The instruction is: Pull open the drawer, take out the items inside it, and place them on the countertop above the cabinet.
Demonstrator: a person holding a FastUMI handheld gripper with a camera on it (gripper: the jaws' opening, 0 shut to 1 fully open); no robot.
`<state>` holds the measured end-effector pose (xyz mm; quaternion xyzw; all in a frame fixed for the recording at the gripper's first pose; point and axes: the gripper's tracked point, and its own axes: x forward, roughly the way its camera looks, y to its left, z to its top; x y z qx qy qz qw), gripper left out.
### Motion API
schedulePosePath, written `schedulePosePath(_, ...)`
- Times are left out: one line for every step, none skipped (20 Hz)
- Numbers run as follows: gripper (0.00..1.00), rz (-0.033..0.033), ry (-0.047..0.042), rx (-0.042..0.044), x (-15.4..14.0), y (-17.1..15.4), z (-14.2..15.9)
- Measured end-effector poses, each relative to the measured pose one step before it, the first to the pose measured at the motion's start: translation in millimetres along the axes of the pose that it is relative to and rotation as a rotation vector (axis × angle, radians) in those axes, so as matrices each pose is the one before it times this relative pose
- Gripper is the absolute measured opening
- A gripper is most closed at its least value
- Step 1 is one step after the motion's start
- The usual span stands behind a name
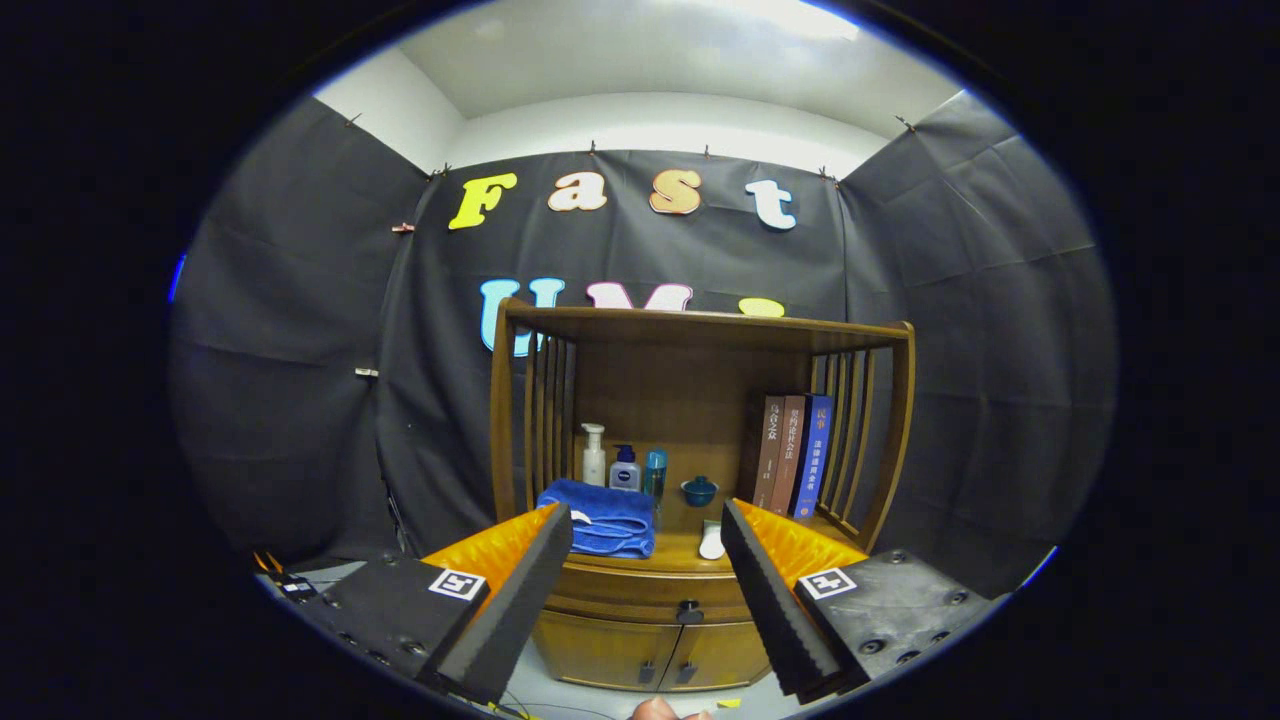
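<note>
The gripper (648,560) hangs with fingers spread apart before a wooden cabinet (700,420), holding nothing. The drawer (640,590), closed, sits between the fingers, its knob (689,610) ahead. A folded blue towel (600,518) lies at the countertop's (680,552) left front edge; books (795,452) stand at its right.

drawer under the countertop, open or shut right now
Shut. The drawer front sits flush with the cabinet face, its knob untouched. The gripper is open, its fingers spread well short of the knob.
</note>
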<state>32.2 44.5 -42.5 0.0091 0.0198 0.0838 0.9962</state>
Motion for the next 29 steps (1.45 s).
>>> schedulePosePath(0.98, 0.00859, 0.00685, 0.02577, -6.83, 3.3, 4.48)
schedulePosePath(0.98, 0.0119, 0.00556, 0.02985, -7.16, 3.42, 4.27)
schedulePosePath(0.98, 0.00998, -0.00258, 0.0261, -6.81, 2.72, 4.95)
schedulePosePath(0.98, 0.00771, -0.01077, 0.01668, -4.8, 0.53, 6.39)
schedulePosePath(0.98, -0.00262, -0.01005, 0.00474, -3.77, -1.76, 4.55)
schedulePosePath(0.98, -0.01296, -0.01164, 0.00233, -4.21, -5.37, 1.91)
schedulePosePath(0.98, -0.00986, -0.01095, 0.00057, -1.48, -3.72, 3.54)
schedulePosePath(0.99, 0.00094, -0.00537, -0.00282, -1.47, 0.9, 1.92)
schedulePosePath(0.99, -0.00478, 0.00197, -0.00061, -0.97, -1.88, 0.53)
schedulePosePath(0.99, -0.00315, 0.00543, -0.00005, -0.3, -2.44, -0.66)
schedulePosePath(0.99, -0.00311, 0.00002, 0.0002, 0.32, -1.47, 0.01)
schedulePosePath(0.99, -0.00341, 0.00082, -0.00505, 0.71, -2.2, 0.92)
schedulePosePath(0.99, -0.00479, 0.00092, -0.00398, 0.7, -1.87, -0.39)
schedulePosePath(0.99, -0.00142, 0.00254, -0.00127, 0.34, -0.71, -1.36)
schedulePosePath(0.99, -0.00174, 0.00034, 0.00027, -0.36, -0.94, -0.43)
schedulePosePath(0.99, -0.00139, 0.0022, 0.0007, -0.12, -0.81, -0.31)
schedulePosePath(0.99, 0.00233, 0.00228, 0.00161, -0.27, 0.18, -0.28)
schedulePosePath(0.99, 0.00264, 0.00242, 0.00438, 0.64, 0.31, -0.89)
schedulePosePath(0.99, 0.00139, 0.00138, 0.00015, -0.33, -0.33, -0.5)
schedulePosePath(0.99, -0.00207, -0.0009, -0.00285, -0.25, -1.1, 1.32)
schedulePosePath(0.99, -0.0009, -0.00291, -0.00396, -0.88, -0.89, 1.49)
schedulePosePath(0.99, 0.00355, 0.00048, -0.00218, -0.03, 1.28, 0.36)
schedulePosePath(0.99, 0.00283, 0.00082, -0.00088, -0.57, 0.61, 0.53)
schedulePosePath(0.99, 0.00175, -0.00081, -0.00035, -0.1, 0.12, 0.53)
schedulePosePath(0.99, -0.00106, -0.00367, -0.00068, -0.66, 0.42, 0.97)
schedulePosePath(0.99, -0.00081, 0.00221, -0.00158, 0.32, -0.9, -0.33)
schedulePosePath(0.99, 0.00104, 0.00282, -0.00056, 0.3, 0.19, -1.01)
schedulePosePath(0.99, 0.00245, 0.00126, 0.00096, -0.89, 1.37, 0.21)
schedulePosePath(0.99, 0.00146, -0.00253, 0.00348, -0.93, 1.37, 1.47)
